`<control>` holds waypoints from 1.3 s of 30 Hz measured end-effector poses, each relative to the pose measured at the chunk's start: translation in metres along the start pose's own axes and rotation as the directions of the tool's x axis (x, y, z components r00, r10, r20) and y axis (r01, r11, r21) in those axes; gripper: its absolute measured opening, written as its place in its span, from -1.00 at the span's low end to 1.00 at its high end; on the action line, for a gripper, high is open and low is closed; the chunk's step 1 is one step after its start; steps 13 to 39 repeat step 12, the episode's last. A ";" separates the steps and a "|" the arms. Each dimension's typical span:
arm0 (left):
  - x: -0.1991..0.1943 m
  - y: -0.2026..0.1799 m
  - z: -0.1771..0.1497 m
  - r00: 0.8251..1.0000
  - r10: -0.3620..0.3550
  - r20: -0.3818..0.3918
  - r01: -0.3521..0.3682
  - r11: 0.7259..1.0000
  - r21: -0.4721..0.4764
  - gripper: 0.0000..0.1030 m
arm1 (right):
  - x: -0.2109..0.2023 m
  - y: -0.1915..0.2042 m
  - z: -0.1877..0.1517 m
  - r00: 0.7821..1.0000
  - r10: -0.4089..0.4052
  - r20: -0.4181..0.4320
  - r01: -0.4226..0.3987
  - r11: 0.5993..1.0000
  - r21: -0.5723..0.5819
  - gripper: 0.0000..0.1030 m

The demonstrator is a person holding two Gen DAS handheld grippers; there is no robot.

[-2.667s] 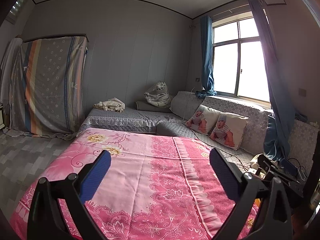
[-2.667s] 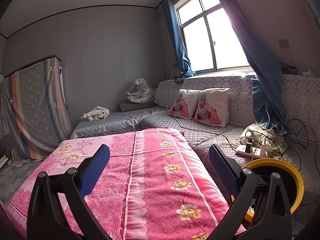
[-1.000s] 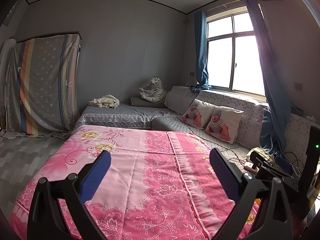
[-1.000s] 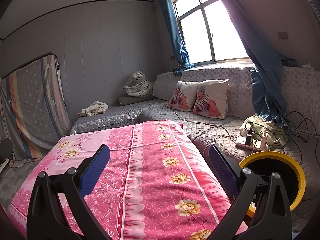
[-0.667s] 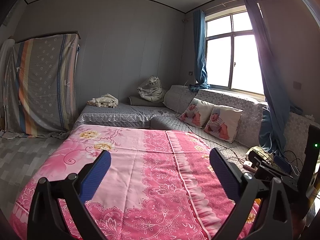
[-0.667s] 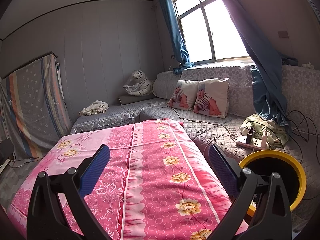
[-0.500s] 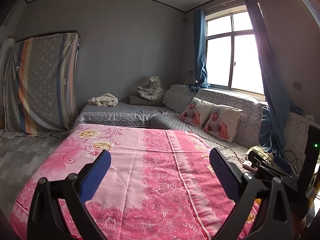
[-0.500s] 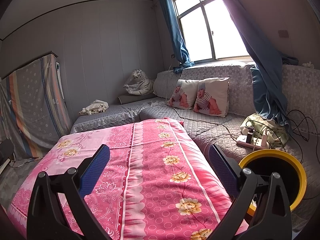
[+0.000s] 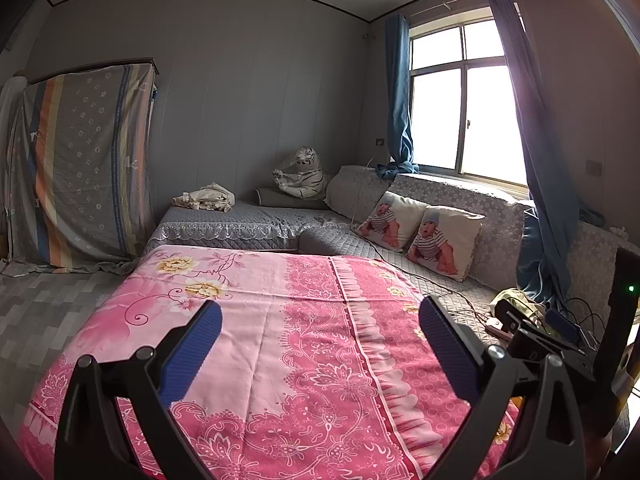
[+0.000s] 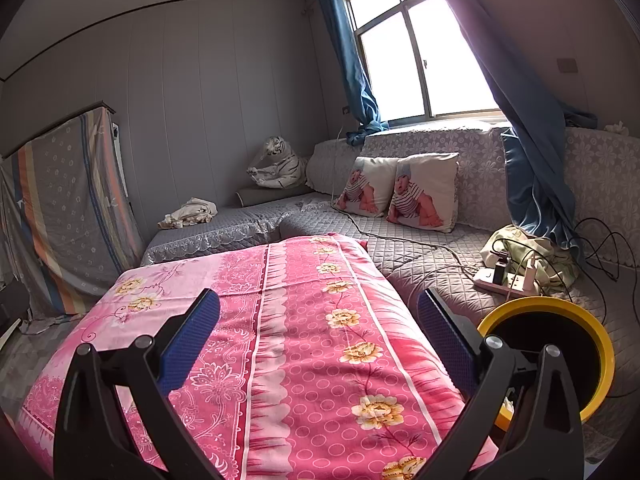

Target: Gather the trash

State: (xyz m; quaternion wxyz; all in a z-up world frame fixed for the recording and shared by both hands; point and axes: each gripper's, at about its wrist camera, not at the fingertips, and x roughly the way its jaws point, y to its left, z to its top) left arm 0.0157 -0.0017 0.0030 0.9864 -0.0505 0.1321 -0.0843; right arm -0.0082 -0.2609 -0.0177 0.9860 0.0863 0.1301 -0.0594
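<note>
My left gripper [image 9: 320,324] is open and empty, held above a table covered with a pink flowered cloth [image 9: 280,320]. My right gripper [image 10: 318,318] is also open and empty above the same cloth [image 10: 304,320]. A yellow-rimmed bin [image 10: 560,344] stands to the right of the table, just behind my right finger; something pale lies low inside it. No loose trash shows on the cloth. The other gripper's black body [image 9: 560,348] shows at the right of the left wrist view.
A grey quilted sofa [image 10: 420,256] wraps the back and right, with two baby-print cushions [image 10: 400,192], a toy tiger [image 10: 276,168] and crumpled cloth [image 10: 188,212]. A power strip with cables [image 10: 508,276] lies on it near a green cloth. A striped sheet [image 9: 80,168] hangs at left.
Both views have shifted slightly; the room sits a little differently in frame. Both grippers stay open and empty.
</note>
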 end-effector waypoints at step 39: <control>0.005 0.000 0.000 1.000 0.004 -0.013 -0.004 1.000 -0.010 0.85 | 0.001 0.000 -0.001 1.000 0.001 -0.003 -0.001 1.000 -0.001 0.84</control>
